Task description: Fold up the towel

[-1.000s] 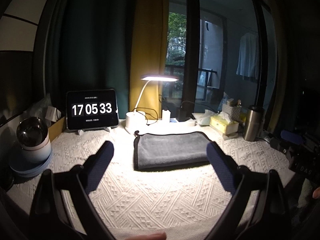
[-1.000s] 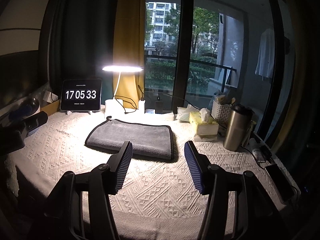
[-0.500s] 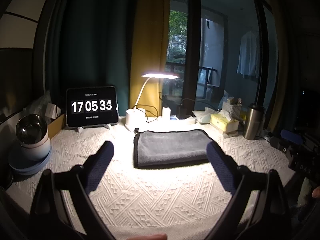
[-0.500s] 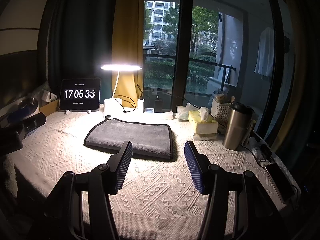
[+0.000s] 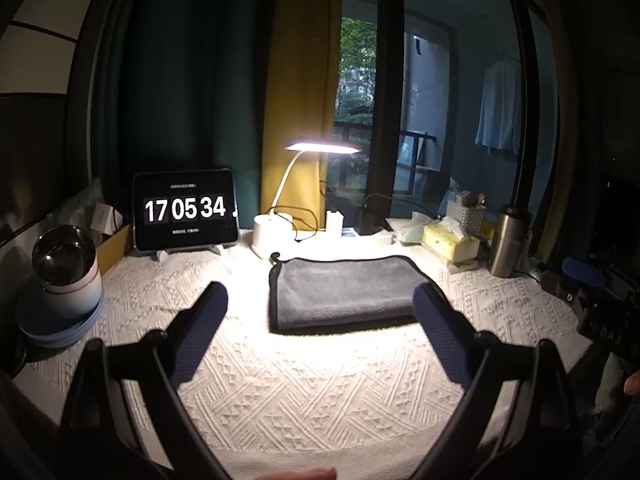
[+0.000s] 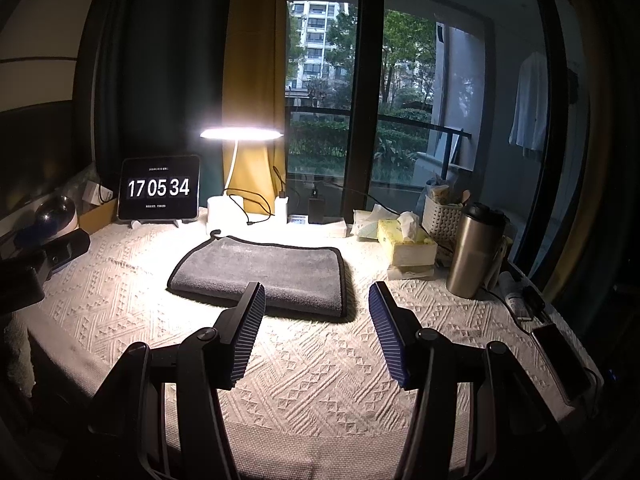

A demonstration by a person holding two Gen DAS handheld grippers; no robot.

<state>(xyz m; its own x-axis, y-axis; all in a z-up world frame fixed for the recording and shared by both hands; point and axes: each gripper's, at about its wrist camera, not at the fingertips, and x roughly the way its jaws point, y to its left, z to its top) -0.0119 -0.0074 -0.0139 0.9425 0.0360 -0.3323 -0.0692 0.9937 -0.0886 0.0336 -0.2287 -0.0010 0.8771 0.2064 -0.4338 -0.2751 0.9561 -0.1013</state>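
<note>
A grey towel (image 5: 344, 292) with a dark edge lies folded flat on the white textured tablecloth (image 5: 304, 384), under the lamp; it also shows in the right wrist view (image 6: 264, 270). My left gripper (image 5: 320, 300) is open and empty, held above the cloth in front of the towel. My right gripper (image 6: 316, 300) is open and empty, near the towel's front right corner, not touching it. Part of the right gripper's body (image 5: 604, 300) shows at the right edge of the left wrist view.
A lit desk lamp (image 5: 320, 148) and a tablet clock (image 5: 186, 210) stand at the back. A tissue box (image 6: 404, 242), a steel flask (image 6: 474, 250) and a basket (image 6: 442, 216) stand right. A phone (image 6: 560, 356) lies far right. A bowl on plates (image 5: 64, 276) sits left.
Both grippers have drawn back and risen slightly; the towel has not moved. Both jaws stay open. The clock changed from 17 05 33 to 17 05 34.
</note>
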